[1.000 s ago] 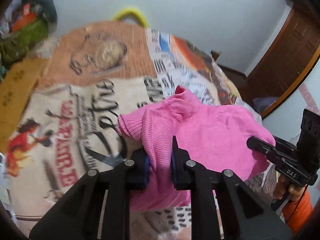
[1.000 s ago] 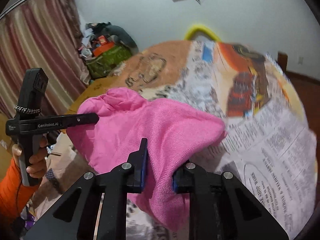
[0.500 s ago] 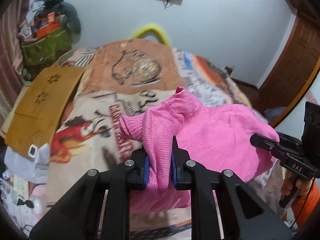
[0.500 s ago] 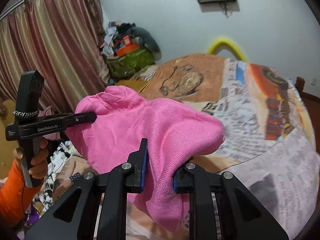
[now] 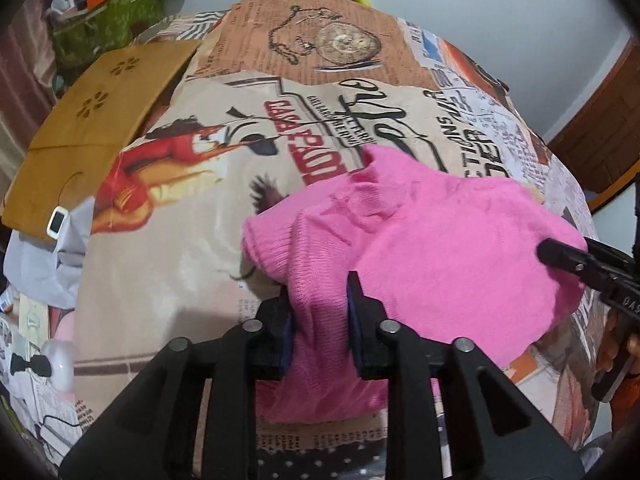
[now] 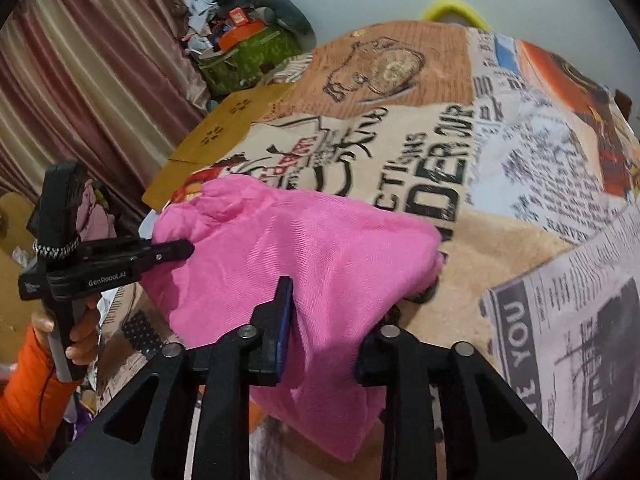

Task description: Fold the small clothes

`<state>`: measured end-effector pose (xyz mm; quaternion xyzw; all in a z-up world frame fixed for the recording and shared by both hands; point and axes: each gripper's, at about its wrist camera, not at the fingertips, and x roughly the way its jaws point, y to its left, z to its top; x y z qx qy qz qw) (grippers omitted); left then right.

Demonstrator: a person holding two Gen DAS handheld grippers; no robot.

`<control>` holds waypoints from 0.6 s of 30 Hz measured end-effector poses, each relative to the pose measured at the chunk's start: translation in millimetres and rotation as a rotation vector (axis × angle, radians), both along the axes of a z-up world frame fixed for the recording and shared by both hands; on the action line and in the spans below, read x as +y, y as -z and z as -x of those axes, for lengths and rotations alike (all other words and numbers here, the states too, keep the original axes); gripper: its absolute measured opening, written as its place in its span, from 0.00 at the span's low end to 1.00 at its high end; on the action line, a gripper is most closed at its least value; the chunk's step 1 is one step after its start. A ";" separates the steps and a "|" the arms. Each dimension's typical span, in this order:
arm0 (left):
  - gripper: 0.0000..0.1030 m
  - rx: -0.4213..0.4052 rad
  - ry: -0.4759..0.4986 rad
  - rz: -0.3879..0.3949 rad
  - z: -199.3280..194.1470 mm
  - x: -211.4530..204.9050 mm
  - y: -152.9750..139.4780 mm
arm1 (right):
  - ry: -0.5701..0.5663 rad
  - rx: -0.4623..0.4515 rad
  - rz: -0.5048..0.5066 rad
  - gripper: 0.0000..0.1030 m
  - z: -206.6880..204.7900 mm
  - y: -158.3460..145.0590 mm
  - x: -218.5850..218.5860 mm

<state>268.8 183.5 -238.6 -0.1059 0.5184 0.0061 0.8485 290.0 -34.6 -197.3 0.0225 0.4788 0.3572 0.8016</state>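
A pink knit sweater (image 5: 440, 248) hangs stretched between my two grippers, just above a bed cover (image 5: 180, 260) printed like newspaper. My left gripper (image 5: 320, 280) has a bunched sleeve-side fold between its pads, and its jaws are opening. In the right wrist view the sweater (image 6: 300, 240) drapes over my right gripper (image 6: 324, 292), whose jaws are also opening with cloth still between them. Each gripper shows in the other's view: the right gripper (image 5: 560, 256) at the sweater's right edge, the left gripper (image 6: 176, 250) at its left edge, held by a hand in an orange sleeve.
A flat cardboard box (image 5: 100, 120) lies on the bed's left side. A green bag with piled clutter (image 6: 248, 52) stands in the far corner by striped curtains (image 6: 80, 80). A wooden door (image 5: 600, 128) is at the right. Loose items (image 5: 40, 260) lie at the bed's near left.
Both grippers have come down and forward over the bed with the sweater, which now hangs lower. The gap between each pair of jaws has widened a little.
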 end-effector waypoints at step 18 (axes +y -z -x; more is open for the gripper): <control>0.34 -0.108 -0.009 -0.017 -8.2 -0.6 -52.6 | -0.017 -0.204 0.047 0.44 8.4 -47.6 0.3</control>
